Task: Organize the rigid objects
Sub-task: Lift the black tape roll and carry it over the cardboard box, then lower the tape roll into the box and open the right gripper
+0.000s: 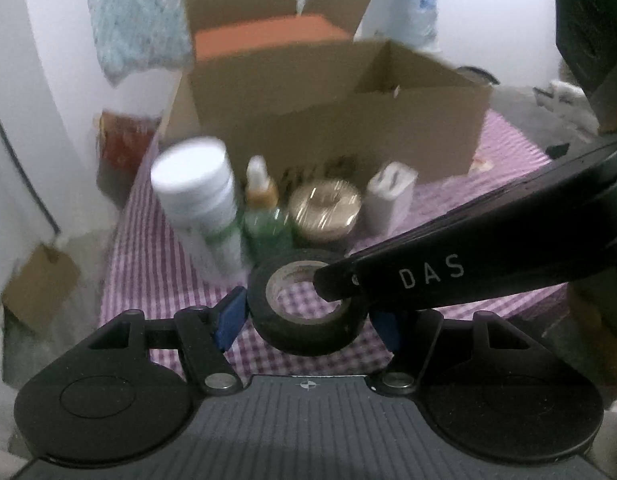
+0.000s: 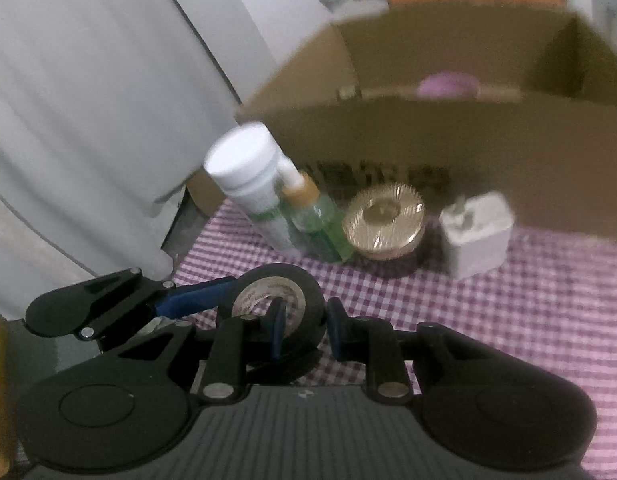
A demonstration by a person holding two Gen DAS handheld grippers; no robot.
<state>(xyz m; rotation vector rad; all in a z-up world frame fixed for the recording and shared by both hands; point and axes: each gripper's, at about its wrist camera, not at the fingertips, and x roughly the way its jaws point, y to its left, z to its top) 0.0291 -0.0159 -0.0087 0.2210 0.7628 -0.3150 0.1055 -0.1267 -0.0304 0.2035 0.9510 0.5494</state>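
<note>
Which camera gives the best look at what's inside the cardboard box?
The right wrist view: it looks over the front wall of the cardboard box and shows a purple object inside. The left wrist view sees the box lower down, so only its walls and flaps show.

Left wrist view: looks forward and downward along its own fingers, close above the purple-and-white checked tablecloth [image 1: 156, 264], facing the open brown cardboard box [image 1: 348, 128].
Right wrist view: same downward tilt, set a little further right, nearer the box [image 2: 448, 148].
Shared by both: the black roll of tape [image 1: 308, 312] [image 2: 280, 300] closest to each lens, a white plastic bottle [image 1: 200, 196] [image 2: 248, 172], and a round gold lid [image 1: 324, 208] [image 2: 384, 220].
</note>
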